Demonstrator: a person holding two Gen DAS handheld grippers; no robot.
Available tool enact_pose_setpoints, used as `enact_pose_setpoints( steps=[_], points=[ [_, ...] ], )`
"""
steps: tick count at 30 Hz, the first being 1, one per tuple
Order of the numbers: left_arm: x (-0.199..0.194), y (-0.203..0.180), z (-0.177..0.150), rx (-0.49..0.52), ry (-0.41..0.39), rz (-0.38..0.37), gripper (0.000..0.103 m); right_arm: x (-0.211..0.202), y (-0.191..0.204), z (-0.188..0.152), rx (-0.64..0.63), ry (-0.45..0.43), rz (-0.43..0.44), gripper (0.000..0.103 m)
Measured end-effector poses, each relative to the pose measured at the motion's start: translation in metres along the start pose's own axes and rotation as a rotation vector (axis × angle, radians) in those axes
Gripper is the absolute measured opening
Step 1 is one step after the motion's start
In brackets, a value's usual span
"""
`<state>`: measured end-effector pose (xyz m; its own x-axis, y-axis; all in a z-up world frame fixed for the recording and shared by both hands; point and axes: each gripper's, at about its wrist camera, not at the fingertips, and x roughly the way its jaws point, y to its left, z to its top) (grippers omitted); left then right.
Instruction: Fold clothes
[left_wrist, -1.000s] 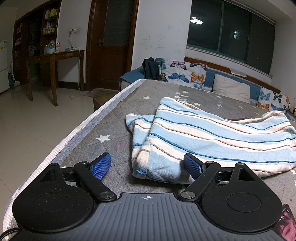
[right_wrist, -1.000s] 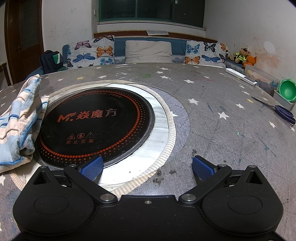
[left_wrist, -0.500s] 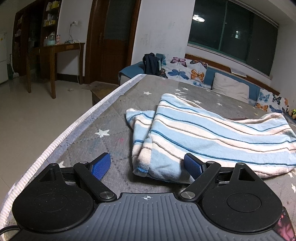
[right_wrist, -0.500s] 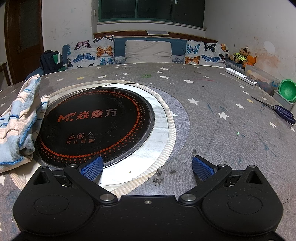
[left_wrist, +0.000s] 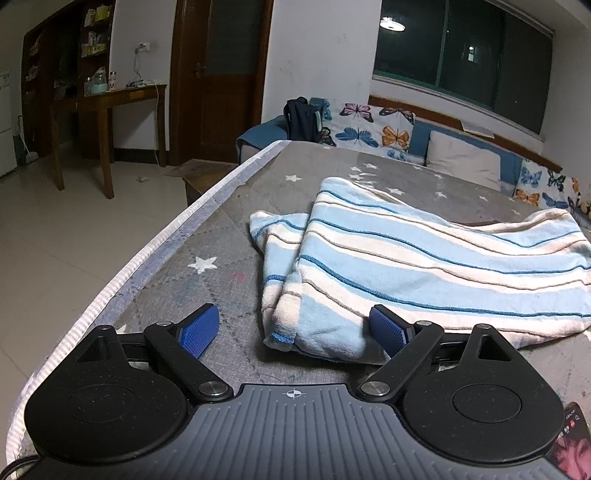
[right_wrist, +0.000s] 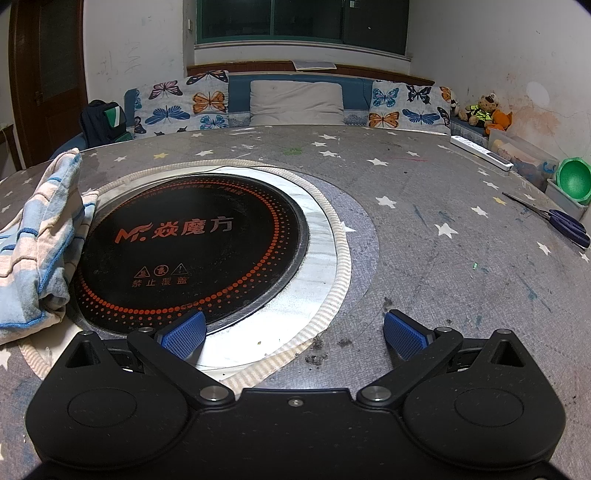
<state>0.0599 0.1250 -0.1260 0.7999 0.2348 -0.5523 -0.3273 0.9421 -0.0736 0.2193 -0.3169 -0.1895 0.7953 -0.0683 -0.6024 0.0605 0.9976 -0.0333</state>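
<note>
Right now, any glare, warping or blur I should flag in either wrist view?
Left wrist: fisheye bends the table edge; ceiling lamp reflected in the dark window; striped cloth sharp. Right wrist: soft sheen on the black cooktop, corners vignetted, no blur.

Both grippers: left gripper (left_wrist: 291, 326) & right gripper (right_wrist: 293, 330) black w/ blue ribbed pads, silver pivot screws behind fingers; left body grey, ribbed, crosshair mark.

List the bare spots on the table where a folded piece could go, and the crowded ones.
Free: grey star-print tablecloth between the round black induction plate and blue-handled scissors; also the strip between the blue-and-white striped cloth and the table's white-trimmed edge. Crowded: far right rim, with the green bowl and white power strip.
</note>
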Motion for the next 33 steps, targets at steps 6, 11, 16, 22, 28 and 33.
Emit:
enact_pose_setpoints(
  steps=[6, 11, 16, 22, 28, 33],
  points=[
    [-0.004, -0.002, 0.003, 0.027, 0.026, 0.009, 0.089, 0.0, 0.0, 0.0, 0.0, 0.0, 0.0, 0.103],
    [-0.006, -0.004, 0.01, 0.035, 0.04, 0.018, 0.089, 0.0, 0.0, 0.0, 0.0, 0.0, 0.0, 0.103],
    [-0.008, -0.007, 0.012, 0.059, 0.059, 0.029, 0.089, 0.0, 0.0, 0.0, 0.0, 0.0, 0.0, 0.103],
    [-0.015, -0.011, 0.016, 0.085, 0.077, 0.016, 0.089, 0.0, 0.0, 0.0, 0.0, 0.0, 0.0, 0.103],
    [-0.019, -0.013, 0.019, 0.082, 0.087, 0.0, 0.089, -0.001, 0.0, 0.0, 0.002, 0.001, 0.001, 0.103],
    [-0.023, -0.017, 0.02, 0.098, 0.085, -0.005, 0.089, -0.001, -0.001, 0.0, 0.002, 0.001, 0.002, 0.103]
  ],
)
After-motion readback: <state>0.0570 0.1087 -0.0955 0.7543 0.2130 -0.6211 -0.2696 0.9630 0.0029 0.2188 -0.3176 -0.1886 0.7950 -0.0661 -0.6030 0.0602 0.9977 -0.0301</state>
